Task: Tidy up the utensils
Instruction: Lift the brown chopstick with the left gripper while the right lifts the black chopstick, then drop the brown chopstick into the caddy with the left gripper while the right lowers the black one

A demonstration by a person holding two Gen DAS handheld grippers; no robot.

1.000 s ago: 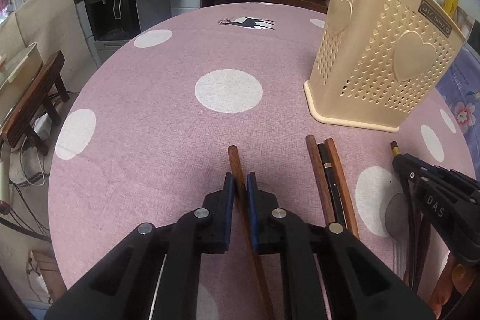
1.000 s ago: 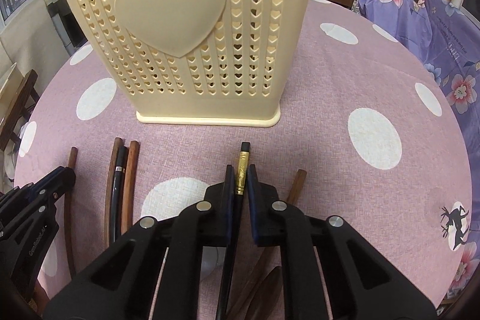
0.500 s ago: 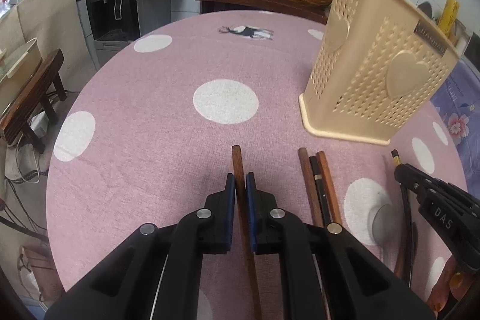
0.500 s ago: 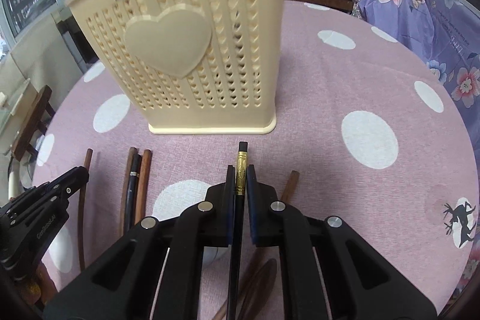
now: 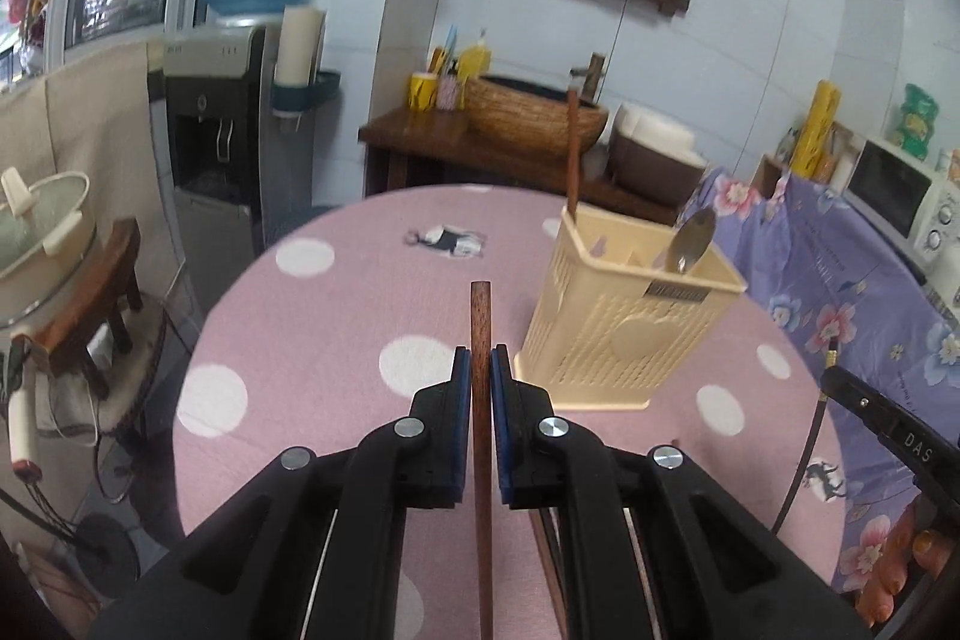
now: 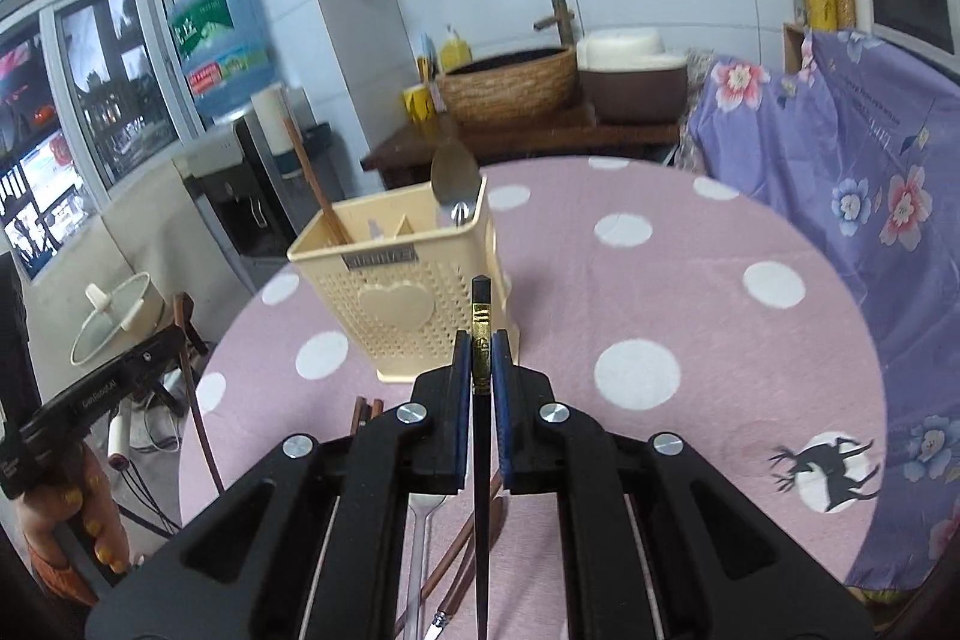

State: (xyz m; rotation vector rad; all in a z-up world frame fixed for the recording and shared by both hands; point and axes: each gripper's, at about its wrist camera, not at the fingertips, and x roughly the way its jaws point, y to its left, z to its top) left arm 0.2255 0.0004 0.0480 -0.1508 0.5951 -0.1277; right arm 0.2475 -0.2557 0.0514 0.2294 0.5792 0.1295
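I have each gripper clamped on one chopstick, left gripper (image 5: 480, 370) on the brown chopstick (image 5: 480, 328), right gripper (image 6: 480, 358) on the black chopstick (image 6: 480, 316), ends forward for dropping into the holder (image 6: 402, 304)

The pink table (image 5: 312, 340) is bare on the left and far side, so a hand can pass there. The cream basket (image 5: 624, 340) stands in the way on the right. A tall stick (image 5: 572, 148) and a spoon (image 5: 690, 244) poke up from it.

We look forward and down along each tongs, raised over the bench (image 5: 336, 316); both views share the cream basket (image 5: 624, 340).
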